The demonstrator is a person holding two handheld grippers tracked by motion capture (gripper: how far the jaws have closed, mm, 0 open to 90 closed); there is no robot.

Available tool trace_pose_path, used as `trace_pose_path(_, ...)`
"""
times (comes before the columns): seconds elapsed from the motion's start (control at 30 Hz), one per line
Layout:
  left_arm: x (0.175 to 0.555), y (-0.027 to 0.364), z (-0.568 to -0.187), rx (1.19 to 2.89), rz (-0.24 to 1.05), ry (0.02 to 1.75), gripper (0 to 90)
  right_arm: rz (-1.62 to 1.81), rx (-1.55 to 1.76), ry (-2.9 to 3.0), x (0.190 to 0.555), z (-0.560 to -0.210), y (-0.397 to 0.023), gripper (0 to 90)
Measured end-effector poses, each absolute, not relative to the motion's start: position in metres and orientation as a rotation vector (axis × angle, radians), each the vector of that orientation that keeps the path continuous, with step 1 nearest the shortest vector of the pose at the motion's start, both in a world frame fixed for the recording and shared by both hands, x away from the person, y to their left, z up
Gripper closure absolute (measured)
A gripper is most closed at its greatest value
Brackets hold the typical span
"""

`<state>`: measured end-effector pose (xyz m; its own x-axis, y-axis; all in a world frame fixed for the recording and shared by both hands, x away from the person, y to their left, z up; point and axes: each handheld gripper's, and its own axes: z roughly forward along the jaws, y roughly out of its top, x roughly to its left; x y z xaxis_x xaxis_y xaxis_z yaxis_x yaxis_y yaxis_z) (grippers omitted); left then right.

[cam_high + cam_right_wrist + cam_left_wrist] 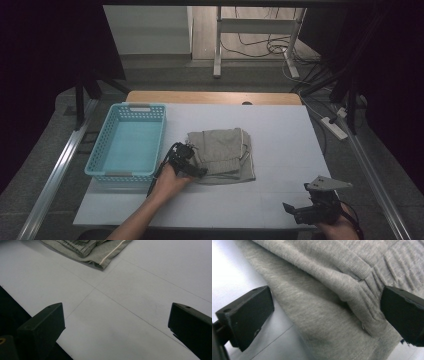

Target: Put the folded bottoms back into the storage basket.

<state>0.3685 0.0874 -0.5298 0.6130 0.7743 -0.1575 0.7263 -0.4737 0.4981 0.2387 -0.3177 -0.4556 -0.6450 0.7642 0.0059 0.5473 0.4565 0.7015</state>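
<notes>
While your left gripper (192,162) sits at the near-left edge of the folded grey garment (222,154), here's the status:

Step in hand: looks like the pickup of the garment for a move into the basket. Grasp not made yet.

Left gripper state: jaws spread wide in the left gripper view, with the garment's folded edge (342,297) lying between them. Nothing pinched.

Right gripper state: right gripper (300,210) is at the near-right of the table (285,130), well apart from the garment. Jaws spread, bare tabletop between them in the right gripper view; the garment's near corner (97,255) shows far off.

Garment location: middle of the table, flat, folded into a rough square, just right of the basket and not touching it as far as I can tell.

Container: light blue slotted plastic basket (107,142) at the left of the table, nothing in it.

Next move: my read is you close the left jaws on all the folded layers at that edge, not just the top one, or the fold will open on the lift. Bring the right gripper in to the near-right corner if you want it carried flat.
</notes>
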Motion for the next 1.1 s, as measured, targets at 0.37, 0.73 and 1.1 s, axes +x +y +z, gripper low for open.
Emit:
trace_pose_path(0.37, 0.36, 0.085, -0.521, 2.302, -0.005, 1.107, 42.6, 0.957, 1.105, 2.414, 0.238, -0.456, -0.315, 1.2)
trace_pose_path(0.73, 0.356, 0.078, -0.515, 2.345, 0.017, 1.056, 68.3, 0.949, 1.091, 2.417, 0.238, -0.456, -0.314, 1.2)
trace_pose_path(1.1, 0.356, 0.082, -0.519, 2.312, 0.009, 1.04, 66.4, 0.967, 1.053, 2.399, 0.238, -0.454, -0.312, 1.1)
